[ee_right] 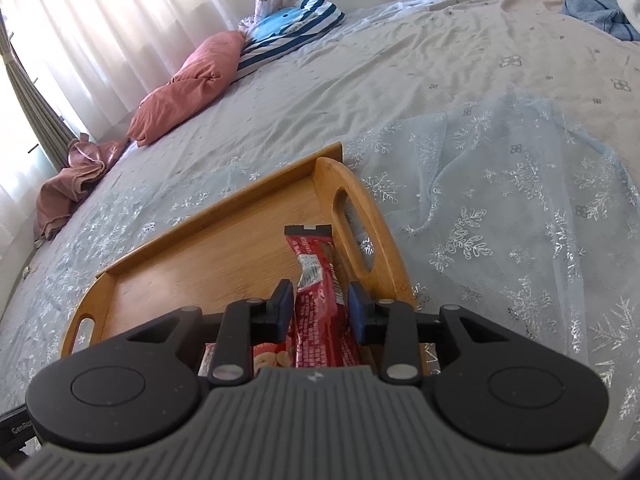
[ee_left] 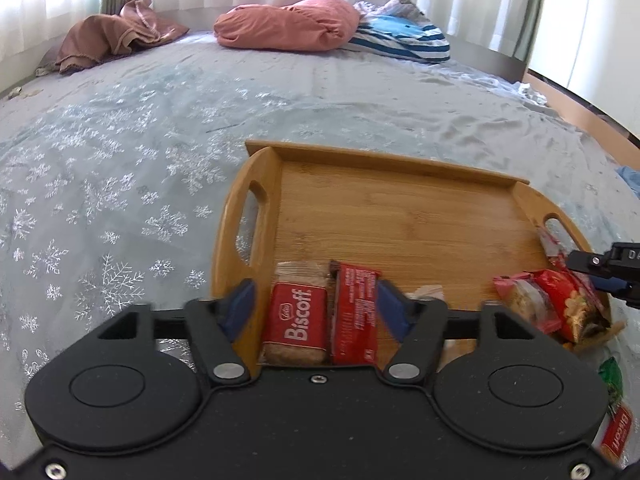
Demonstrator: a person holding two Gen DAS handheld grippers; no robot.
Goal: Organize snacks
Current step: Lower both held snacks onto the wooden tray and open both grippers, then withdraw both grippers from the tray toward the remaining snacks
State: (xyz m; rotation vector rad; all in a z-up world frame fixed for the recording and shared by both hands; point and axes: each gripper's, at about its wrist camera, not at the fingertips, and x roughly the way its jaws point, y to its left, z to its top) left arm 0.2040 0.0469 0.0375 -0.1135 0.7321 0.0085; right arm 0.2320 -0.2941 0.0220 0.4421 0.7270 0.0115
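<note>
Your left gripper [ee_left: 316,304] sits low over the near left corner of the wooden tray [ee_left: 400,208], its blue pads spread wide and bracketing two snacks without pressing on either: a Biscoff packet [ee_left: 298,320] lying face up and, touching its right side, a red wrapper [ee_left: 356,312] turned on edge. The left pad hangs over the tray's left handle wall, the right pad just beside the red wrapper. Your right gripper [ee_right: 320,306] is narrowed around a long red snack bar [ee_right: 316,276]; the blue pads stand close on either side of it, yet whether they actually pinch it cannot be told. That bar reaches forward along the tray's right side, its far end close by the handle cutout [ee_right: 352,232]. Beneath it, at the tray's near right corner, lies a packet printed with biscuits [ee_left: 568,308], and a pink packet [ee_left: 524,300] touches it. The tray rests on the bed [ee_left: 120,160], on a snowflake-patterned sheer cloth [ee_right: 500,220]. Another Biscoff packet [ee_left: 616,432] lies off the tray on the bed, near your left gripper's right side.
</note>
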